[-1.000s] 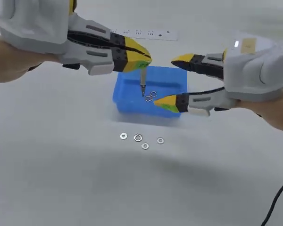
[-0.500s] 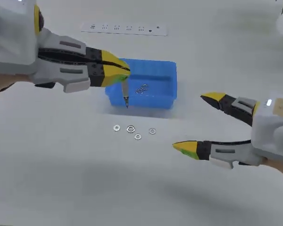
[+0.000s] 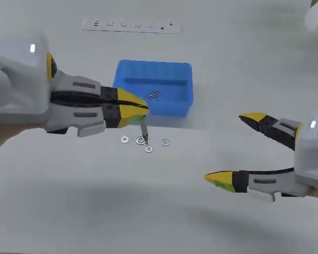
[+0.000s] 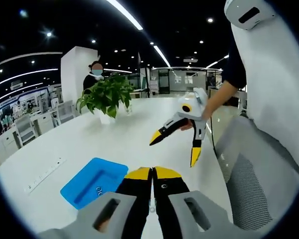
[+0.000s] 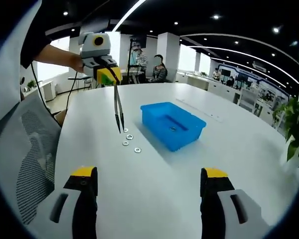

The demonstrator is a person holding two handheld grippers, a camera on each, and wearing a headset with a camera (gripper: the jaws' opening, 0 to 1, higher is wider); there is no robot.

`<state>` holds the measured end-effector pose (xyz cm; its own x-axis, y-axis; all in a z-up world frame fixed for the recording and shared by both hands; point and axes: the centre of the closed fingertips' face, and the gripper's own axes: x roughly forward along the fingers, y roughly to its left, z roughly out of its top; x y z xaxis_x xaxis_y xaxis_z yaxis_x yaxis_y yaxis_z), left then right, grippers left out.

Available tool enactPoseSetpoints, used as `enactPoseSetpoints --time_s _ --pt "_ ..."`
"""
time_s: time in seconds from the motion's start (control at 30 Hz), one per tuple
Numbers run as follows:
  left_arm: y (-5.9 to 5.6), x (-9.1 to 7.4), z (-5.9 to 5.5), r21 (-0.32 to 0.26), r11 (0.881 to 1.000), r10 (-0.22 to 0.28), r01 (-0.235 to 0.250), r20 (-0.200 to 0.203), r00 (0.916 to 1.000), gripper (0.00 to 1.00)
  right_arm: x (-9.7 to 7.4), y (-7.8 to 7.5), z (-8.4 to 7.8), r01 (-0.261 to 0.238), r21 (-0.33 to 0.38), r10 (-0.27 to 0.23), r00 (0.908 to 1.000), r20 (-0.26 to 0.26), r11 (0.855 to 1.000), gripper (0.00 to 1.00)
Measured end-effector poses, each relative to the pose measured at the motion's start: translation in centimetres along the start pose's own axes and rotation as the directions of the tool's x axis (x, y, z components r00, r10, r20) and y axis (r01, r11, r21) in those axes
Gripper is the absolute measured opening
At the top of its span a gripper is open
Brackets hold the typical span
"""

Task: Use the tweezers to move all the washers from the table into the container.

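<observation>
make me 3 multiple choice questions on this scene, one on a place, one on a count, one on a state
1. The tweezers tips, relative to the container: A inside it, B in front, by the loose washers, C behind it.
2. Washers on the table: A two, B four, C seven.
3. The right gripper: A open, B shut on a washer, C shut on the tweezers.
B, the tips hang by the rings before the container; B, four lie loose; A, jaws spread, nothing between.
</observation>
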<state>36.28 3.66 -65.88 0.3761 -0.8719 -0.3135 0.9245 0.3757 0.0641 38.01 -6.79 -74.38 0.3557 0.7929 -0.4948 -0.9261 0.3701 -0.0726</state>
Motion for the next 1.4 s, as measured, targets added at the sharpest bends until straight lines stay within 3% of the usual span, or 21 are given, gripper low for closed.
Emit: enactPoseSetpoints --time_s 0.13,0.43,1.1,1.4 --pt "-0.3 0.1 -0.8 -0.013 1.0 0.007 -0.007 -0.004 1.0 0.04 0.1 0.1 0.1 0.0 0.025 0.0 0.9999 0.017 1.0 0.91" --pt "-0.7 0.4 -1.9 -0.036 0.999 0.011 -0.011 -0.003 0.9999 0.04 0.6 0.4 -0.6 -0.008 0.051 0.007 1.0 0.004 0.999 0.99" --pt "-0.6 1.1 -2.8 -0.031 1.0 0.007 -0.008 -0.025 0.9997 0.04 0.8 1.3 -1.6 -0.032 0.092 0.035 0.999 -0.027 0.995 1.0" --pt "-0.4 1.1 -2.7 -0.019 1.0 0.013 -0.013 -0.015 0.9998 0.04 1.1 1.6 -1.5 -0.048 0.098 0.05 0.9984 -0.026 0.994 1.0"
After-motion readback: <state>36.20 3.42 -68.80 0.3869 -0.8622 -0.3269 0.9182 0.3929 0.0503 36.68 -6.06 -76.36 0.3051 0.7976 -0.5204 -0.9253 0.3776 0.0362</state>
